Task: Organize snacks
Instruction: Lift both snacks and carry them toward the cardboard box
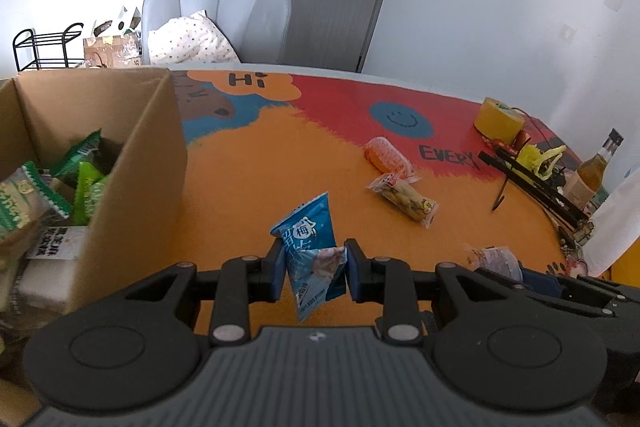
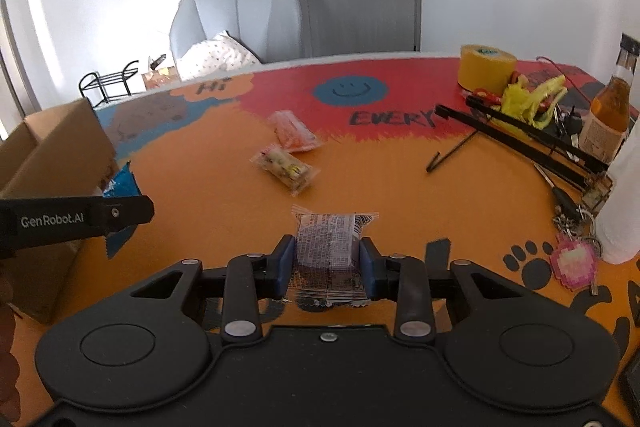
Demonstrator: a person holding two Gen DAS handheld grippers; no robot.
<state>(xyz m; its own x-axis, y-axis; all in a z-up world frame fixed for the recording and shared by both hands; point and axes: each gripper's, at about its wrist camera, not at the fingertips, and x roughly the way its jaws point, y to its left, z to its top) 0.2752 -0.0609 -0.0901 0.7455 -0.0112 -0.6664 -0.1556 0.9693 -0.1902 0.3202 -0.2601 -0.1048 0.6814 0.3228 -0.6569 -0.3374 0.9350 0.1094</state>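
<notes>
The light, crinkly blue foil snack packet [image 1: 310, 251] is pinched mid-body at lower centre by the left gripper [image 1: 313, 269] fingers, while the soft clear-wrapped dark snack bar [image 2: 329, 251] is clamped across its width by the right gripper [image 2: 327, 263].

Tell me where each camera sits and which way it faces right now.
Left wrist: on the left tool, facing the door, gripping a blue packet beside the cardboard box.
Right wrist: on the right tool, facing likewise, gripping a clear-wrapped snack; the left tool shows at left.
Shared: table, yellow tape roll.
</notes>
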